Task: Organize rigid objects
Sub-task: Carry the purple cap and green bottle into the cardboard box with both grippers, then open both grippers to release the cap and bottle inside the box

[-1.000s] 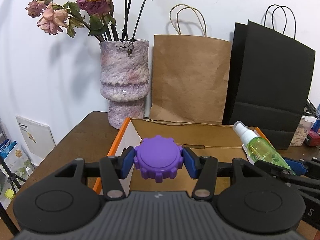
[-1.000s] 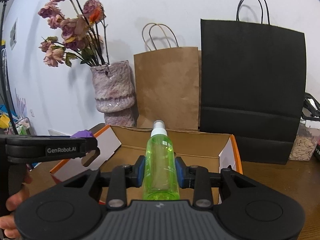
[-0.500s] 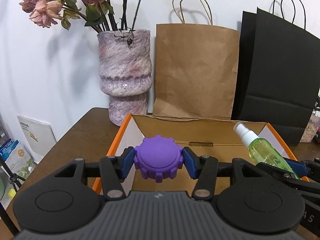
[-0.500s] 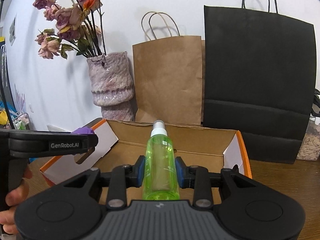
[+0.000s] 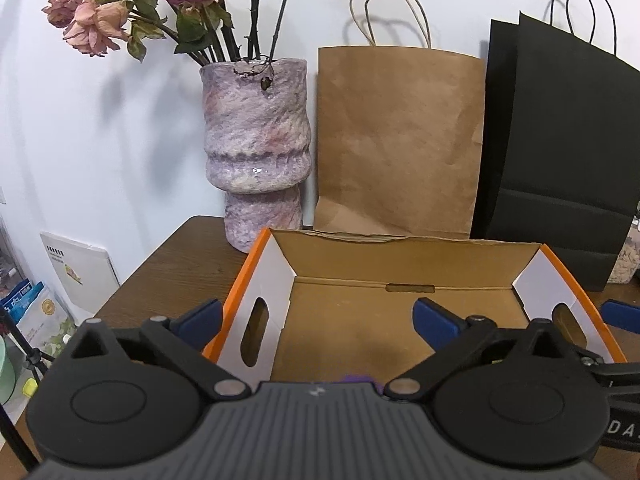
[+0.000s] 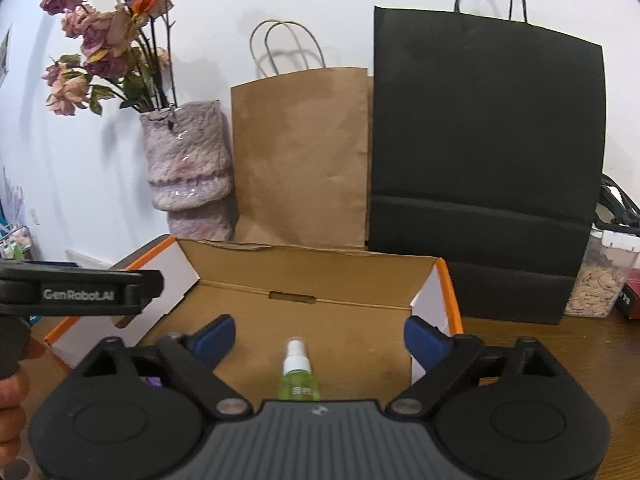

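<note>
Cardboard box [image 5: 400, 258] on the bench [image 5: 168, 276] holds the green spray bottle [image 6: 299, 380], lying lengthwise, nozzle toward the far wall, and a purple knob [image 5: 356, 378] barely visible. Left tongs [image 5: 316, 316] and right tongs [image 6: 318, 334] are opening wide, gripping nothing. Vase [image 5: 256, 148], brown bag [image 5: 396, 140] and black bag [image 6: 484, 152] stand behind.

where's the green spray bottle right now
In the right wrist view the green spray bottle lies on the floor of the cardboard box, nozzle toward the far wall, low between the right gripper's opening jaws, untouched.
</note>
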